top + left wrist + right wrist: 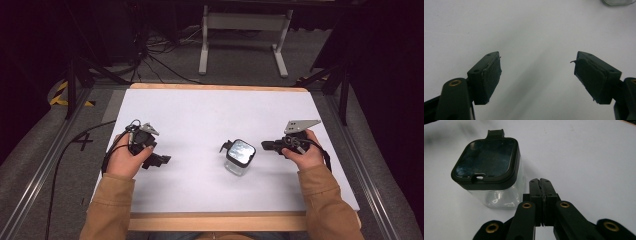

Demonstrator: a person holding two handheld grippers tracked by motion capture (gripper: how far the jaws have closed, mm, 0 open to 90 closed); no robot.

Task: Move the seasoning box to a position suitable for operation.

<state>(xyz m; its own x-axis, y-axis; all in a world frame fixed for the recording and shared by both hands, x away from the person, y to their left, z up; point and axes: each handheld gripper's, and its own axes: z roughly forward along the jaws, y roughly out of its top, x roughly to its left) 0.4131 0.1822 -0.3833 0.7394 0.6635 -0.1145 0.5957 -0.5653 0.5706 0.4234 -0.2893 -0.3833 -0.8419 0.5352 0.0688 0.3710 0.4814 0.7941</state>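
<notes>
Clear square glass jar with black latched lid stands mid-table untouched, between the wide-open empty left gripper and pinched-shut empty right gripper just beside it; likely an approach step, needing those jaws spread first.

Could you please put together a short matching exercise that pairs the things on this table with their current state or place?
Things:
1. left gripper
2. right gripper
3. clear jar
4. jar lid

States or places:
A. black, sitting on top of its container
B. jaws pressed together with nothing between them
C. stands on the white table, between the two grippers
D. jaws spread wide apart over bare table

Right pairs: 1-D, 2-B, 3-C, 4-A
</notes>
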